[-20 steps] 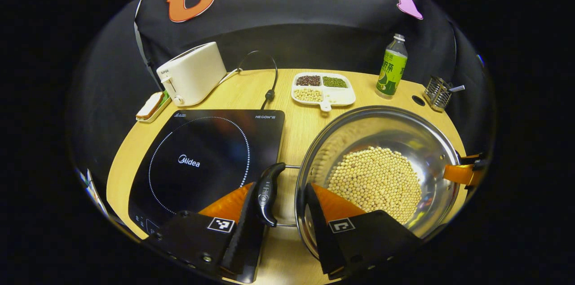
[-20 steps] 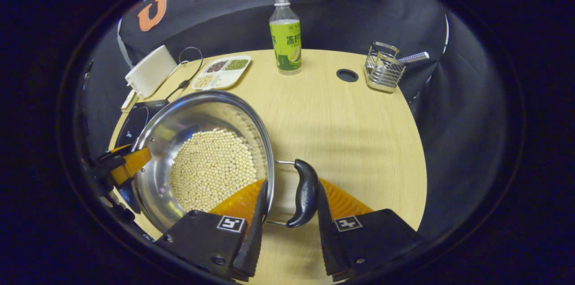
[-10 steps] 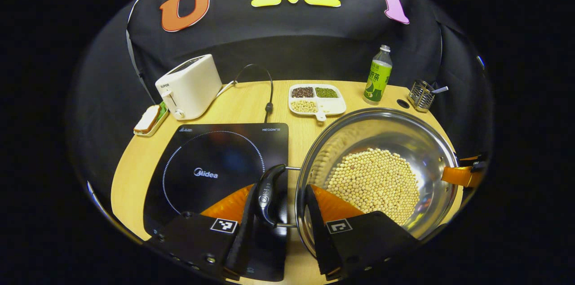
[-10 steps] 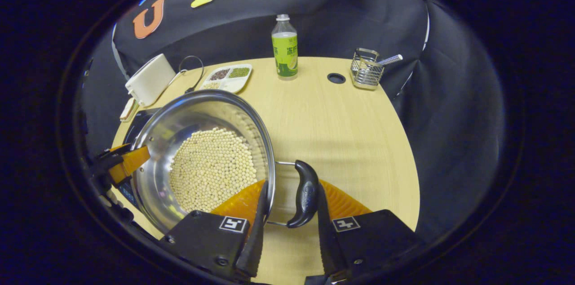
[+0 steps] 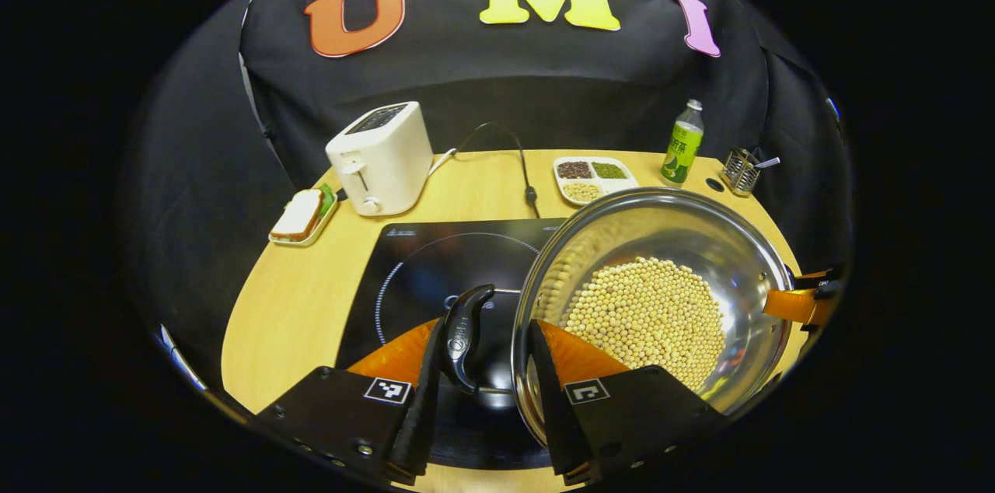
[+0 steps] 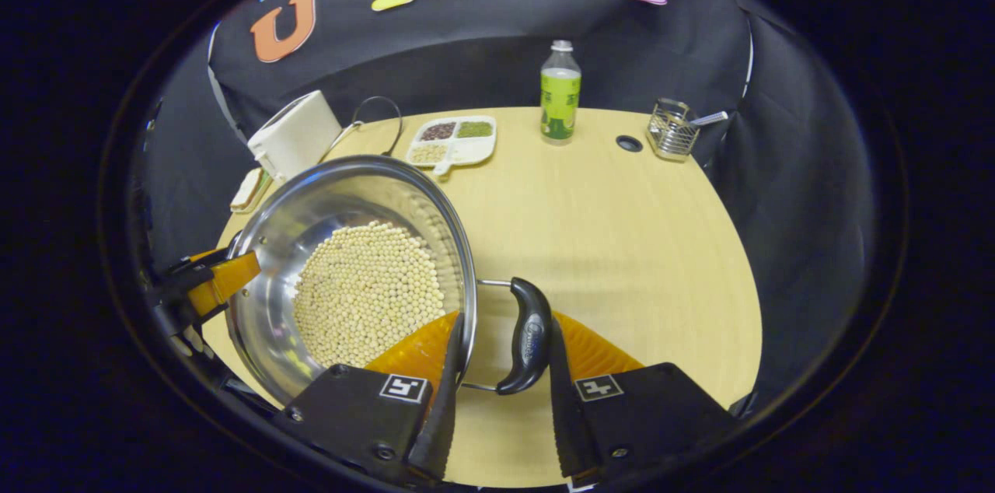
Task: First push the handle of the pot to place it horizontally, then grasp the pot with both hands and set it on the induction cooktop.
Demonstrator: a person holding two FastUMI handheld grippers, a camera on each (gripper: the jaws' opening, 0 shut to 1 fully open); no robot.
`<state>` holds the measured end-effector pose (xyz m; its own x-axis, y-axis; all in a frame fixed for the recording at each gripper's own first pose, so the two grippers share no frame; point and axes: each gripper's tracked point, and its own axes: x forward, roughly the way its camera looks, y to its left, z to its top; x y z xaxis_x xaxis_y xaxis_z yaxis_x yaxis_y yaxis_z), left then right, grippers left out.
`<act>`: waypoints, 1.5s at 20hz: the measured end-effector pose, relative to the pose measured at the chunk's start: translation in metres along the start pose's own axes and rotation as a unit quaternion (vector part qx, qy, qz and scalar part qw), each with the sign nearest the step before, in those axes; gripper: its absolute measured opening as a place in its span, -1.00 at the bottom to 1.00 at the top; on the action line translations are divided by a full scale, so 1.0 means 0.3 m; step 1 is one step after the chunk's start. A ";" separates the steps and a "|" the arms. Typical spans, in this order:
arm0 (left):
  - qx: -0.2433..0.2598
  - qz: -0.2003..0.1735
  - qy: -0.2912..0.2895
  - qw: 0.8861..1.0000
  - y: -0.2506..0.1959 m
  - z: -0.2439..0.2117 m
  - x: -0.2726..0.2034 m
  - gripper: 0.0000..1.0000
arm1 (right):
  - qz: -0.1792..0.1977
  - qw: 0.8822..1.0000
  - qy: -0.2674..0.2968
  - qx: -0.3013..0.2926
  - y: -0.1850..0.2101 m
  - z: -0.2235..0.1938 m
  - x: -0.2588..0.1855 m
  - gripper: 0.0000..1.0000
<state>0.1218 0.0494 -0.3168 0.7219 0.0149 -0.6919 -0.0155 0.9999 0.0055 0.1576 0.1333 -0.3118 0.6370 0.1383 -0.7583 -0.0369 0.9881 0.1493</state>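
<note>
Pot shiny steel, filled with pale round beans.

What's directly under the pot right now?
In the left gripper view, the induction cooktop lies under the pot's left edge and handle. The pot's body hides whatever is beneath its middle and right side, and whether it touches the cooktop.

Silver pot of pale beans, black cooktop, white toaster
</note>
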 end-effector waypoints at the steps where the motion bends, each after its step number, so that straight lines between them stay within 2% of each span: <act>1: -0.001 0.002 0.000 1.000 0.034 0.000 -0.002 0.13 | 0.002 1.000 0.001 -0.002 0.038 -0.002 0.003 0.05; 8: -0.008 0.012 0.008 1.000 0.237 -0.016 0.001 0.13 | 0.009 1.000 0.007 -0.012 0.244 0.000 0.033 0.05; 19: -0.001 0.014 0.016 1.000 0.456 0.018 0.096 0.14 | 0.008 1.000 0.020 -0.005 0.471 0.042 0.113 0.05; 27: -0.003 0.006 0.025 1.000 0.486 0.012 0.161 0.13 | 0.002 1.000 0.016 -0.003 0.499 0.080 0.146 0.05; 30: 0.004 -0.001 0.011 1.000 0.483 0.029 0.172 0.14 | 0.004 1.000 0.011 0.010 0.499 0.076 0.147 0.07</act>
<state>0.1628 0.1952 -0.3454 0.7058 0.0137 -0.7083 -0.0084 0.9999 0.0110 0.1978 0.2858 -0.3083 0.6201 0.1484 -0.7704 -0.0267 0.9854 0.1682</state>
